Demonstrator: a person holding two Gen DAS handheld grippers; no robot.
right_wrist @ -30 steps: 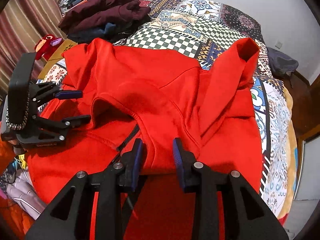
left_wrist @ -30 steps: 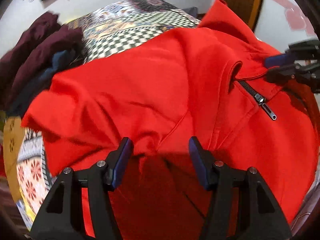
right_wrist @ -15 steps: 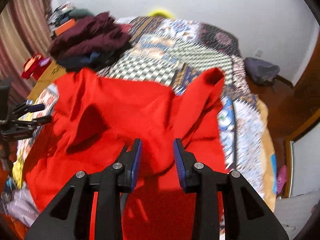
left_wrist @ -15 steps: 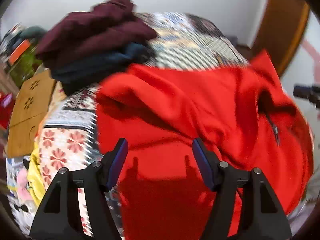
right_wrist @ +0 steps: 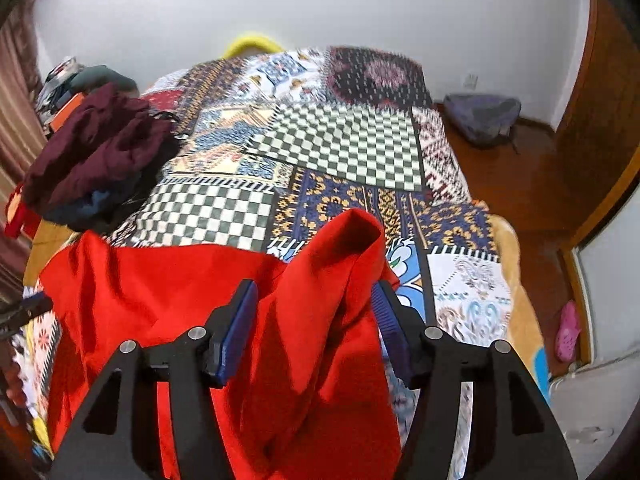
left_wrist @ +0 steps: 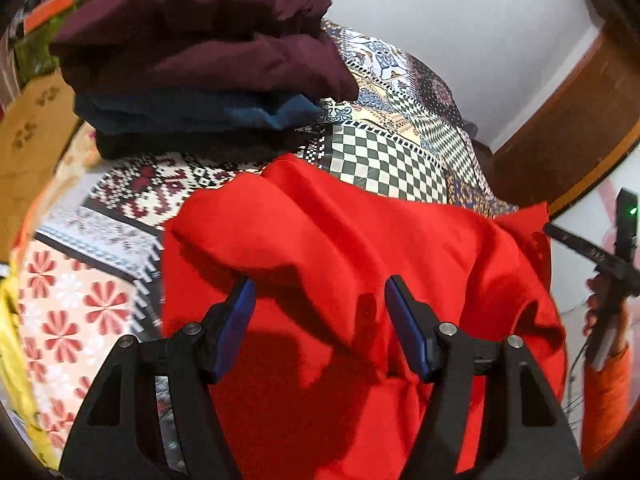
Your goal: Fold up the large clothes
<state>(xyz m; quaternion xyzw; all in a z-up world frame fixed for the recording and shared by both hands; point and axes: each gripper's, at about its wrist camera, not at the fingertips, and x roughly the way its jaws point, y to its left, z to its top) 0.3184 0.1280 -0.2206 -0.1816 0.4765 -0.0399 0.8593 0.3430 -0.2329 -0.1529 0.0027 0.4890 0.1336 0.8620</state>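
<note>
Red garment (left_wrist: 360,248) rumpled at bedspread (right_wrist: 340,140) near edge, left tongs (left_wrist: 320,300) spread, right tongs (right_wrist: 314,304) just widening, gripping nothing

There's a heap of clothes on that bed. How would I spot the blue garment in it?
Start at the patchwork bedspread and find the stack of folded clothes at its far left edge, beyond the red sweatshirt. The blue garment is the middle layer there, under the maroon clothes and over a near-black one.

A bed (right_wrist: 504,240) under a patchwork bedspread (right_wrist: 340,140) fills the room, against a plain white wall (right_wrist: 360,4). To its right lies a brown wooden floor (right_wrist: 516,184) with a grey bag (right_wrist: 482,116) by the wall and a pink shoe (right_wrist: 567,330).
</note>
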